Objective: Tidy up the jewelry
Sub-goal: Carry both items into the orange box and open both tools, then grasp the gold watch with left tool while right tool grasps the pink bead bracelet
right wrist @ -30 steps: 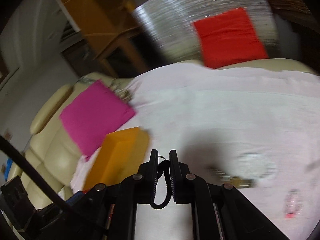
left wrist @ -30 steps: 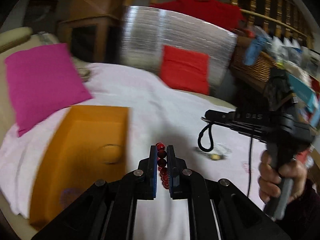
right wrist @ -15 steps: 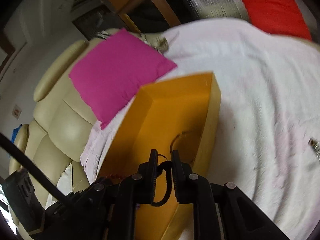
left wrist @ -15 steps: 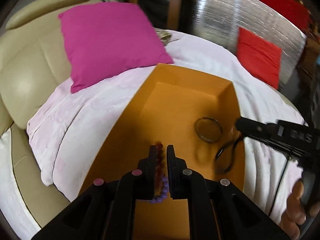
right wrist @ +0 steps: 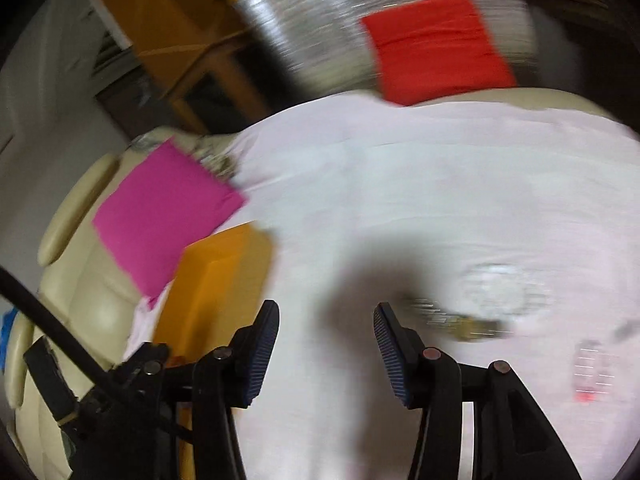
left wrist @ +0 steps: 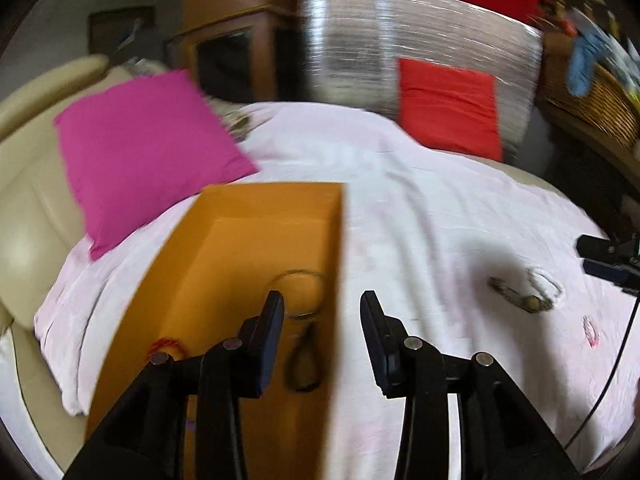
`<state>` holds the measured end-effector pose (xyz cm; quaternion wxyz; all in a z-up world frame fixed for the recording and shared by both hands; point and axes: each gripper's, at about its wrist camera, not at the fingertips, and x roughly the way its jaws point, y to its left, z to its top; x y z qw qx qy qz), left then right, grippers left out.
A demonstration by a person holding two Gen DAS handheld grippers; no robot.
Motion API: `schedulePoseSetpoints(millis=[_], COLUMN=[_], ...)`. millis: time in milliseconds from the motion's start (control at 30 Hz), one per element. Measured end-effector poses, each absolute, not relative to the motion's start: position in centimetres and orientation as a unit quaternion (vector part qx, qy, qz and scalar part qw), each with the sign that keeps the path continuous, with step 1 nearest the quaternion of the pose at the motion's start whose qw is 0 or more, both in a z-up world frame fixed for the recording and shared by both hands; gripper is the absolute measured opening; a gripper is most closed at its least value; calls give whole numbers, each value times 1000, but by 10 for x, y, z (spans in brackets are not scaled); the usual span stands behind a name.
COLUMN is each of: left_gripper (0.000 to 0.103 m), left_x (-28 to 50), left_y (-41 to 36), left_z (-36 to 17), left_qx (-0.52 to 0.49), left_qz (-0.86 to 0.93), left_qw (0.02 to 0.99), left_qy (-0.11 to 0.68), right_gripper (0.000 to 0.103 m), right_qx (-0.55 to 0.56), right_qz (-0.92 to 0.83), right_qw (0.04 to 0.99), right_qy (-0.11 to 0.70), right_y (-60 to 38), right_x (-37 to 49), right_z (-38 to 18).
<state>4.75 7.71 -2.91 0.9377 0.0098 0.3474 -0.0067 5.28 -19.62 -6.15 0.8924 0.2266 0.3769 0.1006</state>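
Orange box (left wrist: pixel 240 240) holds my red beads (left wrist: pixel 166 347), black cord (left wrist: pixel 304 364) and bangle (left wrist: pixel 298 294); my left jaws (left wrist: pixel 320 316) and right jaws (right wrist: pixel 326 324), just opening, stand empty over the pink sheet (left wrist: pixel 420 216).

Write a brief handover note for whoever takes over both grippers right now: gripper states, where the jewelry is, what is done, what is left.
Left gripper: jaws just opened, empty.
Right gripper: jaws just opened, empty.
Orange box on the pink sheet holds a red bead bracelet, a black loop and a thin ring.
Left on the sheet: a chain and a small pink piece.
Next, probably: pick those up and box them.
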Motion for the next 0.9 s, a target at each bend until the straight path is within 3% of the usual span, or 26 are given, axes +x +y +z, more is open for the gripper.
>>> schedulePoseSetpoints(millis=[400, 900], left_gripper=[41, 41], left_x=[69, 87], left_y=[-34, -99], left_z=[-46, -71], left_qx=[76, 109], left_qz=[-87, -130], left_qw=[924, 898], left_qy=[365, 406], right_gripper=[53, 53], right_qx=[301, 308], right_qz=[9, 31], right_qw=[863, 830], right_qy=[406, 464], right_y=[-346, -362], right_x=[8, 15], right_z=[-104, -150])
